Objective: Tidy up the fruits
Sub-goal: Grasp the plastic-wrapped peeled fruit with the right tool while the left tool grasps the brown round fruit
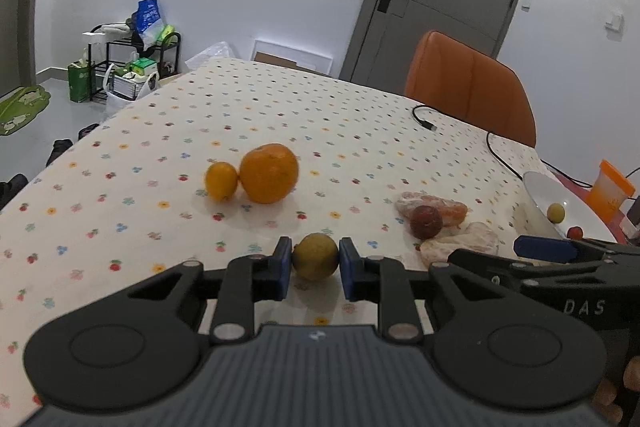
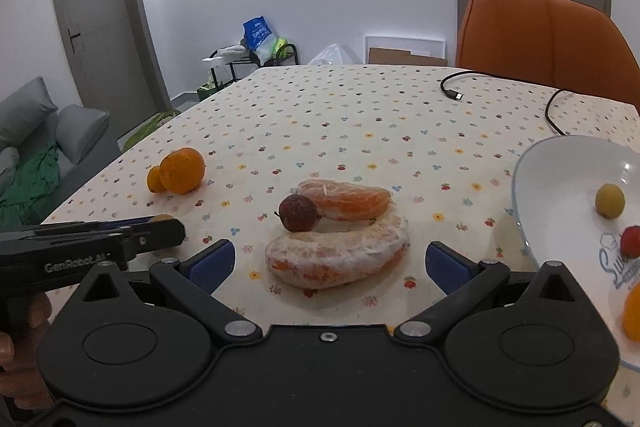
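My left gripper (image 1: 315, 265) is shut on a small yellow-green fruit (image 1: 315, 255), its blue pads pressed to both sides, low over the flowered tablecloth. Beyond it lie a big orange (image 1: 269, 173) and a small orange (image 1: 221, 181), touching. My right gripper (image 2: 328, 263) is open around a peeled citrus segment (image 2: 336, 255). Behind that segment sit a dark red fruit (image 2: 299, 213) and a second peeled segment (image 2: 348, 201). At the right, a white bowl (image 2: 560, 183) holds a yellow-green fruit (image 2: 609, 201), a red one (image 2: 632, 241) and an orange one (image 2: 634, 315).
A black cable (image 1: 424, 119) lies across the far right of the table. An orange chair (image 1: 468, 83) stands behind the far edge. An orange cup (image 1: 610, 189) is beyond the bowl. The left gripper's body (image 2: 100, 243) reaches in at the left of the right wrist view.
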The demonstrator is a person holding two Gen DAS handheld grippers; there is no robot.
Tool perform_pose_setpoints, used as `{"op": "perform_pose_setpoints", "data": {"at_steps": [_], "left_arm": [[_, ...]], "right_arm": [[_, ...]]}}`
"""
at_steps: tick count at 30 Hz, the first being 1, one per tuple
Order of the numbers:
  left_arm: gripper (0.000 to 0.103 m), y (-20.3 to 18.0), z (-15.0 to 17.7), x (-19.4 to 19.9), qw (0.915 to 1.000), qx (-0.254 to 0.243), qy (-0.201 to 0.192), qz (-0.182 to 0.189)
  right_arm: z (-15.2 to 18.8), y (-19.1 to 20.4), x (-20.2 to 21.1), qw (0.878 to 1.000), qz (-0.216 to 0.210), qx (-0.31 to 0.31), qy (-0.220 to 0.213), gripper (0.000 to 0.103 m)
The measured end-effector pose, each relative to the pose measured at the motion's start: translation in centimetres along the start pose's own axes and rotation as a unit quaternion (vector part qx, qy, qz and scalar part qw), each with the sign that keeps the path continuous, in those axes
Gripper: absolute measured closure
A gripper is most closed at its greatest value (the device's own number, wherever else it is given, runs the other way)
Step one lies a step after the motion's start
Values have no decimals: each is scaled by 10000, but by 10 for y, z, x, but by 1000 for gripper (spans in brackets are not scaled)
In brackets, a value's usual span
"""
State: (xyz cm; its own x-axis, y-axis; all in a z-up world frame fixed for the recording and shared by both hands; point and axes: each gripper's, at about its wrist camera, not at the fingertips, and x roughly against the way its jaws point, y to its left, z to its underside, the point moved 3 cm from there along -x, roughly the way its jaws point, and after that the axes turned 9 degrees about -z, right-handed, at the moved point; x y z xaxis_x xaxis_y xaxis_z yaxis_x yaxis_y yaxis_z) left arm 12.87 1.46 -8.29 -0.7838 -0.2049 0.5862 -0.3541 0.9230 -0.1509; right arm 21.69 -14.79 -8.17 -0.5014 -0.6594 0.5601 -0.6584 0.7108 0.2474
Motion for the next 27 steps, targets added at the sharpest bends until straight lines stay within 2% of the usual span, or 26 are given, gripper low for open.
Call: {"op": "perform_pose_setpoints", "data": {"at_steps": [11, 17, 18, 20, 27], "left_arm": [[79, 15, -4, 5, 9998, 112, -62, -154], [79, 19, -6, 10, 9996, 149, -113, -230], [79, 19, -6, 11, 9995, 143, -124, -235], [79, 18, -6, 13, 9996, 129, -135, -235], [79, 13, -8, 21, 9995, 67, -202, -215]], "right_arm": [[0, 12, -19, 9993, 128, 289, 215, 0], [-1, 5, -26, 9990, 262, 237, 288, 1], [-1, 4, -26, 9990, 246, 246, 272, 4], [-3, 4, -26, 9986, 320, 345, 221, 20], [-5, 3, -11, 9998, 121, 175, 3, 21]]}}
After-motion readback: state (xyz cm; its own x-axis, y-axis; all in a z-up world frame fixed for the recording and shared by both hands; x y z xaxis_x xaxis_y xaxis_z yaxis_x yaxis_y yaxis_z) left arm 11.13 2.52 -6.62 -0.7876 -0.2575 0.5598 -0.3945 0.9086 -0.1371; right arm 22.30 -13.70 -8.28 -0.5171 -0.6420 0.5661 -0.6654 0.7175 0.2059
